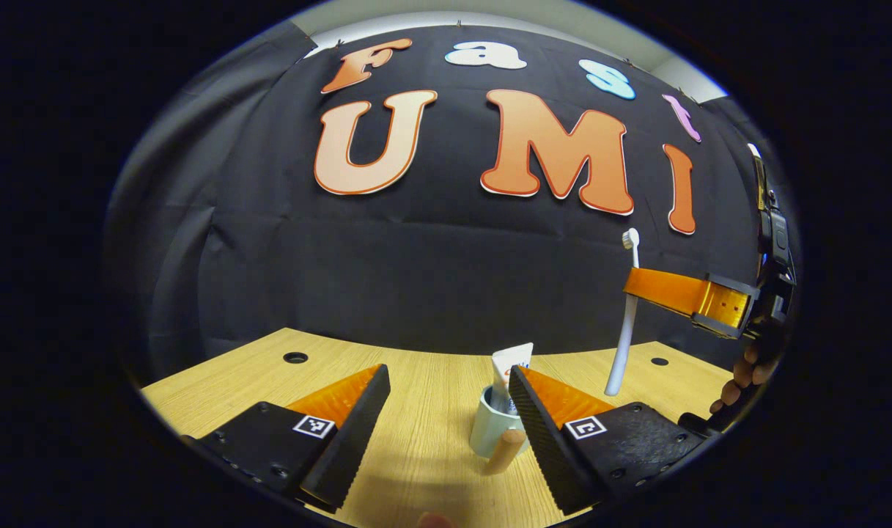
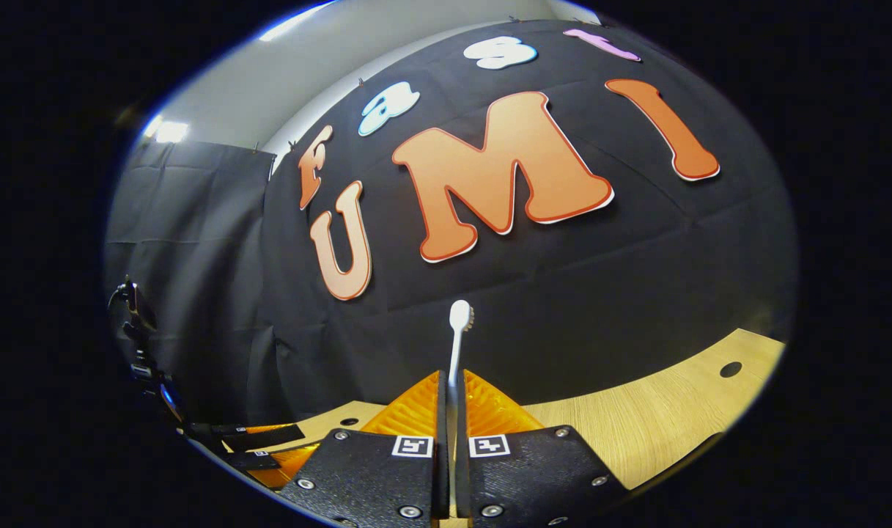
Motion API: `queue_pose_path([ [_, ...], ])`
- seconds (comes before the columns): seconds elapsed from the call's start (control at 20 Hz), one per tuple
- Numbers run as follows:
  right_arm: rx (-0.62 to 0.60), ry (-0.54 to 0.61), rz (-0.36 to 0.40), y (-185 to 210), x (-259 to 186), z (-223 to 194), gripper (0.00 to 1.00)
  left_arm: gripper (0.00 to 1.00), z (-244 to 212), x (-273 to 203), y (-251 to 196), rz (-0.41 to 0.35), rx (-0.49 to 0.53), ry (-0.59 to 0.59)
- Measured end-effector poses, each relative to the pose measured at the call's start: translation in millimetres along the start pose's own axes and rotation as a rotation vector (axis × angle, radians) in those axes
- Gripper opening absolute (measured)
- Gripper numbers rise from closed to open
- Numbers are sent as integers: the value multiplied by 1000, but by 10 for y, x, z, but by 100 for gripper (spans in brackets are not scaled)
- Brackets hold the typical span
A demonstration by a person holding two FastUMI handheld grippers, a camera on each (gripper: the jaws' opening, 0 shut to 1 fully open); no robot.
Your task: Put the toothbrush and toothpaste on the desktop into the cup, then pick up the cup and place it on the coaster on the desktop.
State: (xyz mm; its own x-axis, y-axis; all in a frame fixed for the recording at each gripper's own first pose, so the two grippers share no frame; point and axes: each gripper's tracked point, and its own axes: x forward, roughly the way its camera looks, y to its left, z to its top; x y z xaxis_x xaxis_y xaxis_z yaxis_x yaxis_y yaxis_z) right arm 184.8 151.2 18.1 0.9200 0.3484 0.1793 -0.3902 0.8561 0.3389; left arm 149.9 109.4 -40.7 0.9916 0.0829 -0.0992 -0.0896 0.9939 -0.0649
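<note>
A pale green cup (image 1: 492,436) with a wooden handle stands on the wooden desktop (image 1: 416,411), just ahead of my left gripper (image 1: 449,374), which is open. A white toothpaste tube (image 1: 510,365) stands in the cup. To the right and higher up, my right gripper (image 1: 640,284) holds a white toothbrush (image 1: 625,323) upright in the air, bristles at the top, above and right of the cup. In the right gripper view the toothbrush (image 2: 458,337) rises from between the closed fingers of my right gripper (image 2: 451,385). My left gripper (image 2: 270,444) lies low at the left there.
The desktop (image 2: 658,425) has round cable holes at the back left (image 1: 295,358) and back right (image 1: 659,361). A hand (image 1: 739,381) holds the right gripper at the far right. The black cloth wall closes off the back of the desk.
</note>
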Motion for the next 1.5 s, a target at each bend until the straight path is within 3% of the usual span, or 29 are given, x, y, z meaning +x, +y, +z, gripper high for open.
queue_pose_path([
  [0.3,-3,-82,60,139,217,-60,4,98,-64,-88,103,13,16,-1],
  [0.55,18,-61,42,152,387,-295,4,98,-122,-139,214,37,28,6],
  [0.95,9,48,35,149,409,-760,6,98,-183,-198,174,38,36,40],
  [1.1,-46,101,40,160,356,-877,6,98,-147,-238,93,26,37,39],
  [1.5,-96,167,36,41,-64,-775,14,98,-143,-265,-151,1,59,101],
])
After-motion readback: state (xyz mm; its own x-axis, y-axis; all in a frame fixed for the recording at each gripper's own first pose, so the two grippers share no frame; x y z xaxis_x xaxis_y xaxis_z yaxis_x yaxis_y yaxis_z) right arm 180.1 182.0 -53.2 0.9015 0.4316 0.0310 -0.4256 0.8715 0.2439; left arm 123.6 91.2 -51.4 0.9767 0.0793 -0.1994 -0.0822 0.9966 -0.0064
